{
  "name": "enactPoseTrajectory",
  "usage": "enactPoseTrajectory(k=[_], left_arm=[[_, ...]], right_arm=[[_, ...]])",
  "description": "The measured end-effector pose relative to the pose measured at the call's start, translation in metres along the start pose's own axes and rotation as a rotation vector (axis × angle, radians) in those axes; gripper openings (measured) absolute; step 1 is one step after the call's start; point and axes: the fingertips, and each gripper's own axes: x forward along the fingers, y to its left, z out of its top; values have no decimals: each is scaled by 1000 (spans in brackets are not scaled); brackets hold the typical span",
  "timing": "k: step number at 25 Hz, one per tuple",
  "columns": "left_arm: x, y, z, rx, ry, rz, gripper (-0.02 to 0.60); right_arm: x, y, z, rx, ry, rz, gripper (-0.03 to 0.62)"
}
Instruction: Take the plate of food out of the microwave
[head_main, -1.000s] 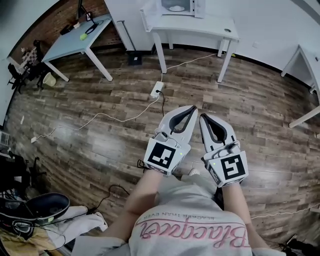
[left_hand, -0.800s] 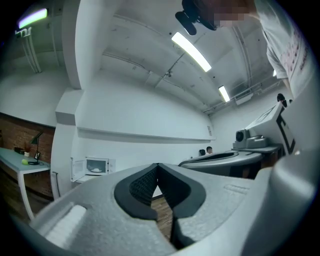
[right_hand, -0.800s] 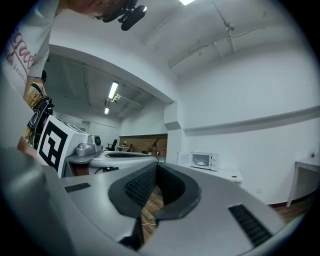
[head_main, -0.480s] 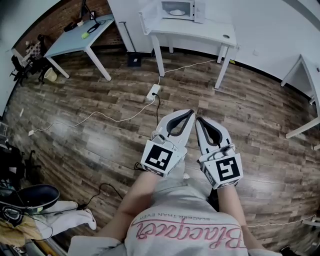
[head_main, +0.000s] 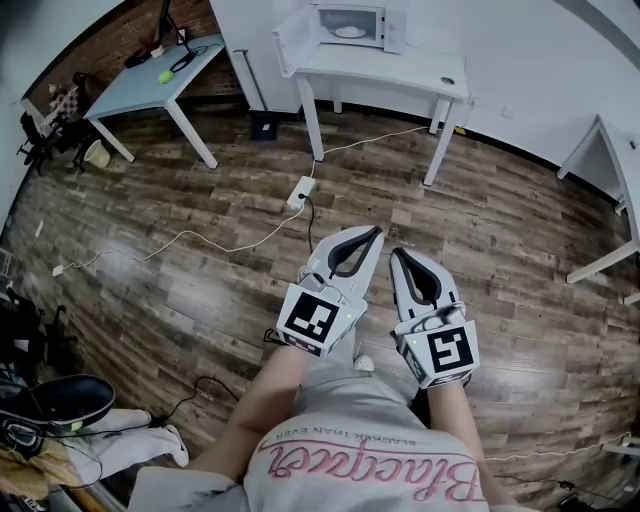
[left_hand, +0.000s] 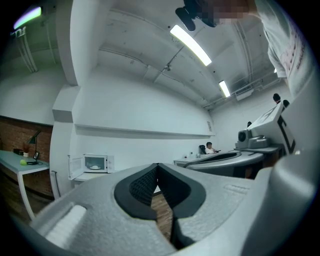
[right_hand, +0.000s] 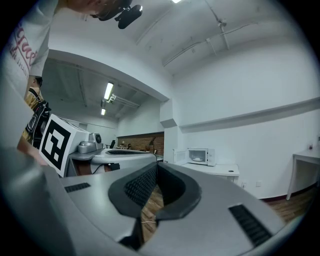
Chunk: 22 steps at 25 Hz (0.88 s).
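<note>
While nothing is yet in hand, stock reads near to far.

Item 1: left gripper, jaws pressed together, empty.

Item 2: right gripper, just beside the first, jaws likewise together on nothing.

Item 3: power strip with white cable, loose on the wooden floor between the person and the table (a likely trip hazard on the walk in).

Item 4: white table.

Item 5: microwave, on the table's far edge toward its left corner, door swung open leftward.

Item 6: plate of food, inside the cavity, well apart from both tools.

Risks, as judged:
- Jaws arriving closed would shove the plate deeper.
- A one-sided pinch could tip the food off.
- The left tool may knock the door.
</note>
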Motion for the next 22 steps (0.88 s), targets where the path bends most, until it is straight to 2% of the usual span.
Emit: enactPoseTrajectory(k=[12, 18, 22], left_arm=[[31, 69, -17, -45, -12, 48, 5], [57, 103, -18, -10, -11, 57, 5], [74, 134, -23, -21, -7, 71, 6]], right_arm=[[81, -13, -4, -39, 27, 44, 12], [120, -27, -7, -36, 33, 55, 12], [155, -37, -9, -33, 43, 63, 12]])
